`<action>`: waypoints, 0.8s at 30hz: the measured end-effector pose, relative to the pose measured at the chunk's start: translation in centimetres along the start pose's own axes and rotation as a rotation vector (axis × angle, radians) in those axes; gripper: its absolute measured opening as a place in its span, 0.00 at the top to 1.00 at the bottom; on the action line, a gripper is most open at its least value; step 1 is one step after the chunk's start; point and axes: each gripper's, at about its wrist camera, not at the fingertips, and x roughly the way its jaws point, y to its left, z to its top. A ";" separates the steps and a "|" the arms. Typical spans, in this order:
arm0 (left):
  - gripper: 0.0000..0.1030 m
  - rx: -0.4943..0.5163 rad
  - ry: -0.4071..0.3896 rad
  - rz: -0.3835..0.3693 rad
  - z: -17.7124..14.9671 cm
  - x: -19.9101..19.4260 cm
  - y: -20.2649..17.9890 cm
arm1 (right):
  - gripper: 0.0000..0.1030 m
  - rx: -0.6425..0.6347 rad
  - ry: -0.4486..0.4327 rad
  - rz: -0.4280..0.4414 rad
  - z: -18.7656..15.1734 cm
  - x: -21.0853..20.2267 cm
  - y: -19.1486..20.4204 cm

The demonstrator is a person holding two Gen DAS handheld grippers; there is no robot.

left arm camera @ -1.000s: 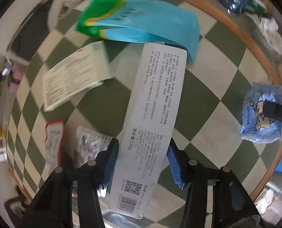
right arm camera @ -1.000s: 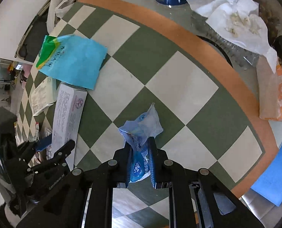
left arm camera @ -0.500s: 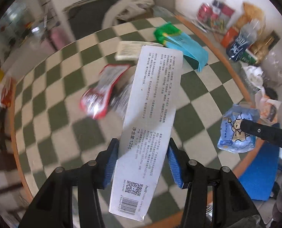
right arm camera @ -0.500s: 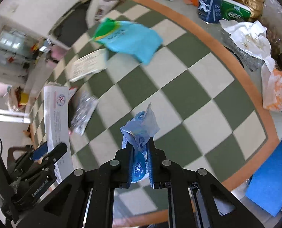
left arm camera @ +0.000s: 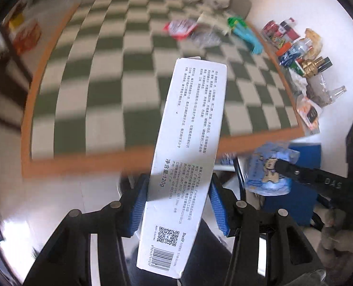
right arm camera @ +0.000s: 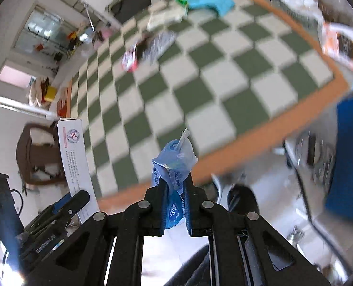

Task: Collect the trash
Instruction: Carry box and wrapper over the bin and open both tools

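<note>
Trash is in both your grippers and clear of the checkered mat.

Left wrist view: your left gripper [left arm camera: 178, 205] pinches one long white carton [left arm camera: 188, 157] across its width, blue pads [left arm camera: 138, 207] pressed on both long edges, the carton running up toward 12 o'clock. At 3 o'clock your right gripper [left arm camera: 281, 166] carries one light-blue wrapper [left arm camera: 266, 176]. Behind it stands one blue bin [left arm camera: 305, 190], which I judge to be the drop point. On the mat [left arm camera: 119, 90] at 12 to 1 o'clock I count one red packet [left arm camera: 180, 28], one silvery packet [left arm camera: 205, 38] and one teal bag [left arm camera: 246, 33]; blur hides anything smaller.

Right wrist view: your right gripper [right arm camera: 175, 190] is pressed together on the wrapper [right arm camera: 174, 164], which sticks up between the fingers. The carton [right arm camera: 75, 157] shows at 9 o'clock in your left gripper [right arm camera: 69, 205], and the bin [right arm camera: 350, 157] at 3 o'clock.

To do this carry well, keep both grips firm, bring each piece fully over the bin mouth, tip the long carton end-first, and release one side at a time.
</note>
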 end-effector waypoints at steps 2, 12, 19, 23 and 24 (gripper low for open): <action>0.55 -0.070 0.054 -0.032 -3.0 0.9 1.6 | 0.88 -0.008 0.053 -0.005 -3.1 1.4 0.0; 0.55 -0.282 0.233 -0.050 -8.9 12.8 6.3 | 0.89 -0.047 0.276 -0.060 -10.6 12.7 -3.5; 0.55 -0.364 0.322 -0.027 -9.1 28.3 10.9 | 0.89 -0.034 0.349 -0.067 -11.4 26.7 -8.1; 0.53 -0.342 0.386 -0.023 -8.7 36.7 13.0 | 0.88 -0.006 0.372 -0.058 -10.8 36.0 -11.2; 0.53 -0.331 0.391 -0.012 -9.0 38.1 13.7 | 0.88 -0.003 0.376 -0.049 -10.6 37.5 -11.6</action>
